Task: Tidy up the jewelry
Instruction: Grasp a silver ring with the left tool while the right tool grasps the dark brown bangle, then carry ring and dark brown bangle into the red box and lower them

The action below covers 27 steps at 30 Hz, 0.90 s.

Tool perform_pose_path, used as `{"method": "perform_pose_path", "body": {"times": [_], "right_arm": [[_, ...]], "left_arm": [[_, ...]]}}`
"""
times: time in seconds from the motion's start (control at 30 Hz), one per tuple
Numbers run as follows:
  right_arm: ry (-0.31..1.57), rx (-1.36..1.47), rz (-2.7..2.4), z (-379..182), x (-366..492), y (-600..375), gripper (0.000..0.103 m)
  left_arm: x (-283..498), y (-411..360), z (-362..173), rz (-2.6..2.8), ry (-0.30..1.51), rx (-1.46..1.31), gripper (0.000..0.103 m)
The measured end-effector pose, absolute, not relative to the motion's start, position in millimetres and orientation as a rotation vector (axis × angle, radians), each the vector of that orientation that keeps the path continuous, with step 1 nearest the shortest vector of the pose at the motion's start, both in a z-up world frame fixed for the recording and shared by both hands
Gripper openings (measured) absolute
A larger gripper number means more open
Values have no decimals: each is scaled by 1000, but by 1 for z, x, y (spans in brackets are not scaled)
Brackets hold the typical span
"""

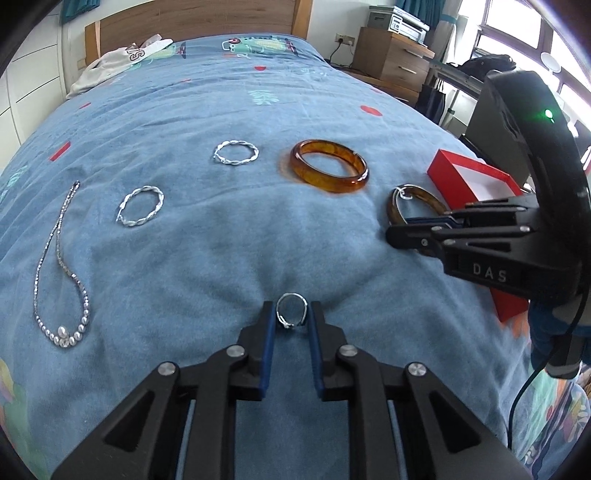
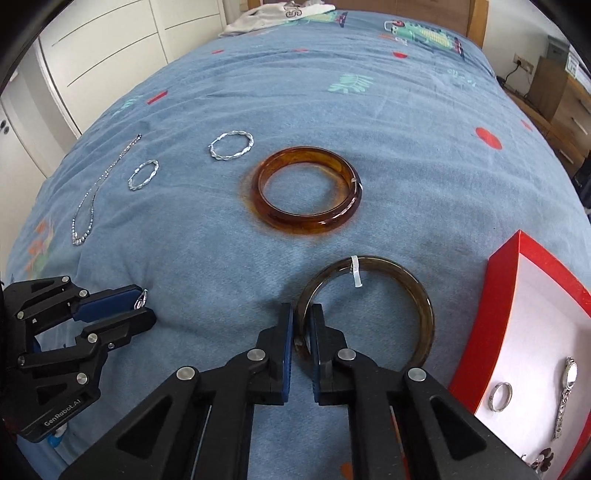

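L claw (image 1: pixel 291 314) grips silver ring (image 1: pixel 291 314); R claw (image 2: pixel 302 321) on dark bangle (image 2: pixel 413 291) (tagged).

two bangles (image 2: pixel 306 190), two twisted silver hoops (image 1: pixel 236 152), one necklace (image 1: pixel 61 266), two rings (image 1: pixel 291 311), one red box (image 2: pixel 506 295)

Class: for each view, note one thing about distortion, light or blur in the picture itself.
Left wrist view: fisheye curves the blue bedspread; window blown out white. Right wrist view: black vignette corners; amber bangle casts an orange glow on the fabric; red box stays sharp near the edge.
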State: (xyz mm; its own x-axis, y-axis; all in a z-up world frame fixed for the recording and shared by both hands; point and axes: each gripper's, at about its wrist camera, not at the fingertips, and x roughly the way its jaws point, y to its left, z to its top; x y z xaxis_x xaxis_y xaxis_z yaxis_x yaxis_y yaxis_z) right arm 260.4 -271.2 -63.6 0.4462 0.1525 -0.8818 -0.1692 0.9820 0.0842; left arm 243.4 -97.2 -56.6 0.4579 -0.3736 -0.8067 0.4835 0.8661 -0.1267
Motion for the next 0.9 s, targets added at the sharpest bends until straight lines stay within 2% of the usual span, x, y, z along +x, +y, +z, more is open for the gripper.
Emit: {"method": "perform_pose_path", "body": {"times": [0.5,0.9], "right_arm": [[926,-6,208,-19,216,-253,8],[829,17,197,35,189,-259,8]], "left_arm": [[227,-68,-37,-465,954,108,16],[207,-76,7,-486,893,113,16]]}}
